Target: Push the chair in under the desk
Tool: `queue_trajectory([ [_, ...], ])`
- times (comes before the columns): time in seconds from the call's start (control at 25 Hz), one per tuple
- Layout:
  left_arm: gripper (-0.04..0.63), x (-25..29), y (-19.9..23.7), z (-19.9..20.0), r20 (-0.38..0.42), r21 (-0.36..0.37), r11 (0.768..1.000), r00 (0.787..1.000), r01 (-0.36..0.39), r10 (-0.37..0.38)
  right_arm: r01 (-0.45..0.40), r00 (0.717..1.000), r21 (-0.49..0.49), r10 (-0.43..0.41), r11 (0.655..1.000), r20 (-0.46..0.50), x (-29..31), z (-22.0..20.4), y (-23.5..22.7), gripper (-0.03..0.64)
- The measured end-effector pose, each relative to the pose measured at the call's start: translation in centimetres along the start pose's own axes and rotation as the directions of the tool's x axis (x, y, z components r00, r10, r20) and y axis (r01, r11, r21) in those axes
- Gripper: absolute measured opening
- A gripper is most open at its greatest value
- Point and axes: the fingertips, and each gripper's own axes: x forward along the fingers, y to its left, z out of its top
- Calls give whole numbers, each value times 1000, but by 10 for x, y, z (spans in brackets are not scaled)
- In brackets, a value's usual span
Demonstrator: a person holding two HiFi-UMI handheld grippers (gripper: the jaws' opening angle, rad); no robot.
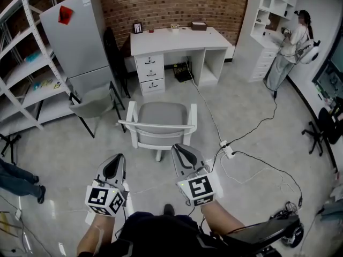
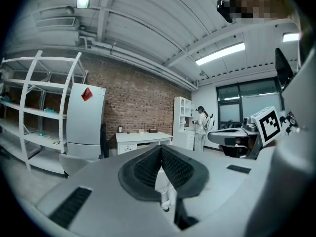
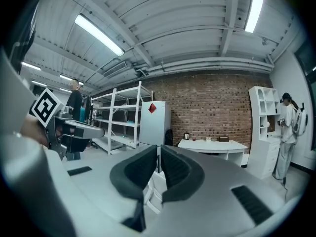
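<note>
Chair: head view; one pale chair with armrests stands on open floor, well apart from the desk and in front of its drawers.
Chair facing: the backrest is toward the camera and the seat toward the desk. The backrest runs left to right across the picture, roughly along the desk's front edge.
Other seats: one grey chair stands beside the fridge; one black office chair is at the right edge.
Desk count: one, white, with three drawers on its left side, against the brick wall.
Grippers: two, the left gripper and the right gripper, both on the near side of the backrest. Neither clearly touches it.
Person: one, standing at the white shelves on the right.
Left gripper view: the jaws are pressed together with nothing between them. Part of the chair's pale frame shows just below the pads, with the desk and fridge beyond.
Right gripper view: the jaws are closed to a hairline slit and hold nothing. The chair's frame shows below them, and the desk is well ahead.
</note>
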Motion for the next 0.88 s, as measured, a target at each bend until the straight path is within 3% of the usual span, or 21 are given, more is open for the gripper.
queue_trajectory([
  [0.36, 9, 33, 17, 0, -17, 47, 999, 1000, 16, -15, -9, 999, -18, 8, 1000, -37, 30, -8, -13, 73],
  [0.64, 9, 82, 56, -17, -108, 142, 985, 991, 94, -79, -8, 994, -60, 2, 998, -106, 80, -30, -24, 137],
  [0.8, 12, 112, 74, -37, -192, 231, 960, 975, 159, -115, -47, 979, -97, 26, 994, -202, 109, -50, -24, 161],
  [0.84, 29, 119, 78, -42, -213, 251, 952, 969, 177, -124, -59, 973, -107, 33, 993, -230, 117, -57, -23, 177],
  [0.88, 86, 127, 82, -49, -236, 267, 944, 963, 194, -132, -71, 966, -115, 39, 991, -256, 124, -64, -24, 188],
])
